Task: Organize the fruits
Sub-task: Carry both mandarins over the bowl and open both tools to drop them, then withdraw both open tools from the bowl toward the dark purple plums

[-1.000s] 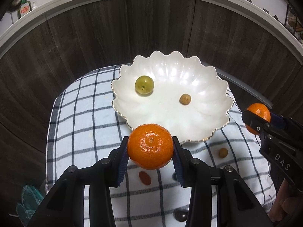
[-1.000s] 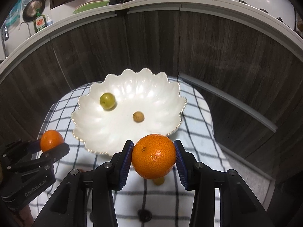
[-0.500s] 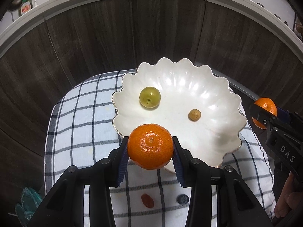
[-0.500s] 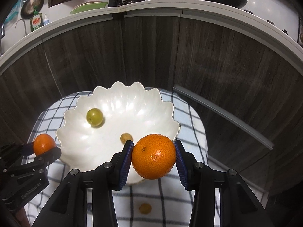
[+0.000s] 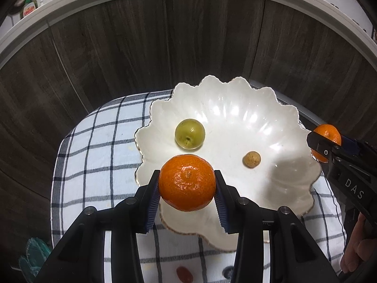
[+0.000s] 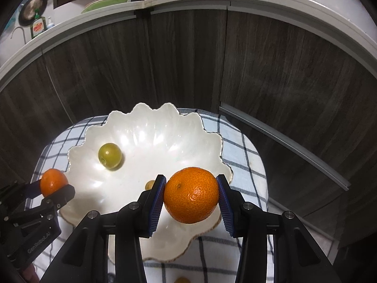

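A white scalloped bowl (image 5: 278, 186) (image 6: 165, 127) sits on a checked cloth. In it lie a green fruit (image 5: 190, 134) (image 6: 110, 156) and a small tan fruit (image 5: 252, 159) (image 6: 150, 185). My left gripper (image 5: 187, 197) is shut on an orange mandarin (image 5: 187, 183) above the bowl's near-left rim; it also shows in the right wrist view (image 6: 53, 185). My right gripper (image 6: 191, 200) is shut on a second mandarin (image 6: 191, 195) above the bowl's near-right side; that mandarin shows in the left wrist view (image 5: 328, 135).
The checked cloth (image 5: 94, 165) covers a small round stand before dark wood cabinet fronts (image 5: 188, 35). A small red fruit (image 5: 184, 274) and a dark one (image 5: 228, 272) lie on the cloth near me. A small yellow fruit (image 6: 182, 280) lies at the near edge.
Both grippers moved forward over the bowl with their mandarins still held. The bowl looms larger and the loose small fruits slid toward the bottom edge.
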`<state>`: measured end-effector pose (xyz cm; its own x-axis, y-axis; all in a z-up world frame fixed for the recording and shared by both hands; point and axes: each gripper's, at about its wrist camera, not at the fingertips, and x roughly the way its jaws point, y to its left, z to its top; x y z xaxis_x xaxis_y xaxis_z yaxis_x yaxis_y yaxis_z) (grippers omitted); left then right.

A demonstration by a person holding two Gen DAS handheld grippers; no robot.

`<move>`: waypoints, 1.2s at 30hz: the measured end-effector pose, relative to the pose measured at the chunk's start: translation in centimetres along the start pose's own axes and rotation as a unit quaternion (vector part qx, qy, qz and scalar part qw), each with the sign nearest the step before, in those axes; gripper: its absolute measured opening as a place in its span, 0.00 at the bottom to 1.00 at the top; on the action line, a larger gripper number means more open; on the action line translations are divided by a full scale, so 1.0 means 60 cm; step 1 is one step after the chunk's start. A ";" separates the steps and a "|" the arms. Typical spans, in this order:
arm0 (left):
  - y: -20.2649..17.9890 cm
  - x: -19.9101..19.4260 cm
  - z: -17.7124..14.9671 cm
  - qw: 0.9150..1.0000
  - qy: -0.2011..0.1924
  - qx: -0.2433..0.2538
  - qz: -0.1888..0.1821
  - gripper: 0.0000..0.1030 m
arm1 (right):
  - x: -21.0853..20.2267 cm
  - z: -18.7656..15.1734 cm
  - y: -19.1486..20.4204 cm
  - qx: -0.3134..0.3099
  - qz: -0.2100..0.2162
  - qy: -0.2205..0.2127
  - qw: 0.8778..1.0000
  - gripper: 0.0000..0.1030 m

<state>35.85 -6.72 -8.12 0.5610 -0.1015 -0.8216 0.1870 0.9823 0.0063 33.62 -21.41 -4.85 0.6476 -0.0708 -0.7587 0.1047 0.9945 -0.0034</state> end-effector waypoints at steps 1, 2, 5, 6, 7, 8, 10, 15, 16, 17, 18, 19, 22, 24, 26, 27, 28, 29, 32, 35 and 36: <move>-0.001 0.005 0.002 1.000 0.002 0.000 0.000 0.41 | 0.006 0.002 -0.001 -0.001 0.000 0.002 1.000 0.43; -0.002 0.008 0.003 1.000 0.004 -0.001 0.000 0.41 | 0.010 0.004 -0.001 -0.001 0.000 0.003 1.000 0.43; -0.004 0.019 0.004 1.000 0.010 0.001 0.003 0.41 | 0.024 0.009 -0.004 -0.001 0.002 0.011 1.000 0.43; -0.004 0.022 0.004 1.000 0.013 0.001 0.003 0.41 | 0.030 0.010 -0.005 -0.001 0.001 0.013 1.000 0.43; -0.004 0.026 0.003 1.000 0.016 0.001 0.003 0.41 | 0.035 0.011 -0.005 -0.001 0.001 0.017 1.000 0.43; -0.005 0.029 0.003 1.000 0.019 0.003 0.003 0.41 | 0.039 0.013 -0.006 -0.001 0.002 0.019 1.000 0.43; -0.008 0.034 0.001 1.000 0.024 0.008 0.006 0.42 | 0.047 0.013 -0.006 -0.002 0.000 0.025 1.000 0.44; -0.010 0.034 -0.001 1.000 0.019 0.004 0.017 0.68 | 0.058 0.012 -0.006 -0.005 -0.004 0.034 0.999 0.45; -0.009 0.034 0.000 1.000 0.018 0.003 0.018 0.68 | 0.060 0.012 -0.007 -0.003 -0.005 0.037 0.999 0.56; -0.008 0.035 0.001 1.000 0.021 0.002 0.019 0.69 | 0.061 0.012 -0.008 0.000 -0.005 0.037 0.999 0.62; -0.007 0.036 0.002 1.000 0.024 0.003 0.020 0.69 | 0.059 0.013 -0.009 0.002 -0.009 0.032 0.999 0.74; -0.005 0.034 0.002 0.999 0.024 0.003 0.023 0.70 | 0.054 0.014 -0.010 0.003 -0.010 0.024 1.000 0.78; 0.001 0.026 0.003 0.999 0.017 -0.004 0.030 0.81 | 0.040 0.021 -0.009 0.001 -0.012 0.007 1.000 0.80; 0.006 0.019 0.004 0.999 0.012 -0.009 0.031 0.84 | 0.034 0.026 -0.010 0.004 -0.010 0.003 1.000 0.80; 0.009 0.010 0.005 0.999 0.008 -0.011 0.032 0.86 | 0.028 0.028 -0.010 0.007 -0.008 0.001 1.000 0.80; 0.010 0.006 0.005 0.999 0.005 -0.011 0.034 0.86 | 0.025 0.027 -0.009 0.008 -0.006 0.000 1.000 0.80; 0.010 0.002 0.005 0.999 0.004 -0.010 0.035 0.86 | 0.022 0.028 -0.008 0.008 -0.004 0.000 1.000 0.80; 0.011 -0.002 0.005 0.999 0.002 -0.010 0.036 0.86 | 0.019 0.027 -0.007 0.008 -0.003 0.000 1.000 0.80; 0.016 -0.013 0.004 0.999 -0.001 -0.013 0.038 0.87 | 0.010 0.026 -0.006 0.011 -0.001 -0.002 1.000 0.80; 0.022 -0.024 0.000 0.999 -0.003 -0.018 0.038 0.87 | 0.001 0.024 -0.004 0.015 0.000 -0.004 1.000 0.80; 0.025 -0.028 -0.002 0.999 -0.004 -0.020 0.038 0.87 | -0.002 0.023 -0.003 0.015 0.003 -0.005 1.000 0.80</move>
<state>35.08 -5.06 -6.77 0.5784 -0.0278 -0.8153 0.1121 0.9926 0.0457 34.57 -21.72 -3.85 0.6551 -0.0661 -0.7526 0.1235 0.9921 0.0203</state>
